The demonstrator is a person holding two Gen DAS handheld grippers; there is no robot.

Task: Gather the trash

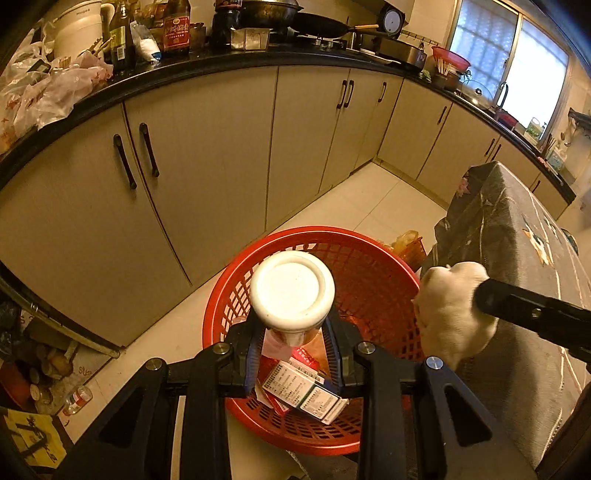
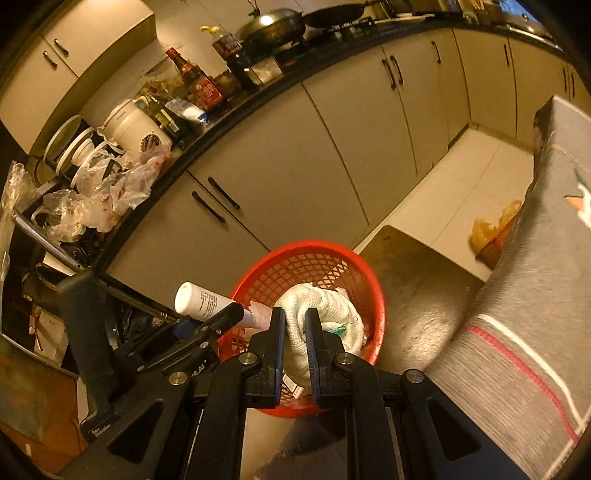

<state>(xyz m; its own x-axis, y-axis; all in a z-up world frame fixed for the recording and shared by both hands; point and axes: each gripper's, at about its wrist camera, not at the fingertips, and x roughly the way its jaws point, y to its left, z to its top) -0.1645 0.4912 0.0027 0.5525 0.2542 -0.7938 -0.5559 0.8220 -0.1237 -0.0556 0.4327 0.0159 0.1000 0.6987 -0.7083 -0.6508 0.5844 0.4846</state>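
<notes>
Bags (image 1: 44, 92) of crinkled plastic crowd the far left of the dark kitchen surface (image 1: 221, 61), with a white kettle (image 1: 79, 31) and sauce bottles (image 1: 176, 27) lined up beside them and pans further along by the stove. Below run pale cabinet doors (image 1: 207, 155) with dark handles, down to a light tiled floor (image 1: 369, 199). Now to the action: the left tongs (image 1: 293, 339) are pinching a white bottle (image 1: 292, 290), gripped round its body, its flat round end facing the camera, right above the red mesh basket (image 1: 373, 266) on the floor. Down in that basket, printed cardboard boxes (image 1: 306, 391) and pinkish wrappers already lie heaped. From the right wrist view the same bottle (image 2: 203, 301) juts out to the upper left of the basket (image 2: 332, 254), clamped in the other tool, while the right tongs (image 2: 294, 332) are squeezed almost together on a wad of white cloth-like tissue (image 2: 325, 306), which bulges out past the tips and hangs over the basket's opening. In the left view that wad (image 1: 450, 306) sits just beside the basket's right rim. Further right, a grey patterned cloth (image 1: 517, 240) drapes over furniture, and an orange bag (image 2: 495, 225) sits on the floor at its foot.
</notes>
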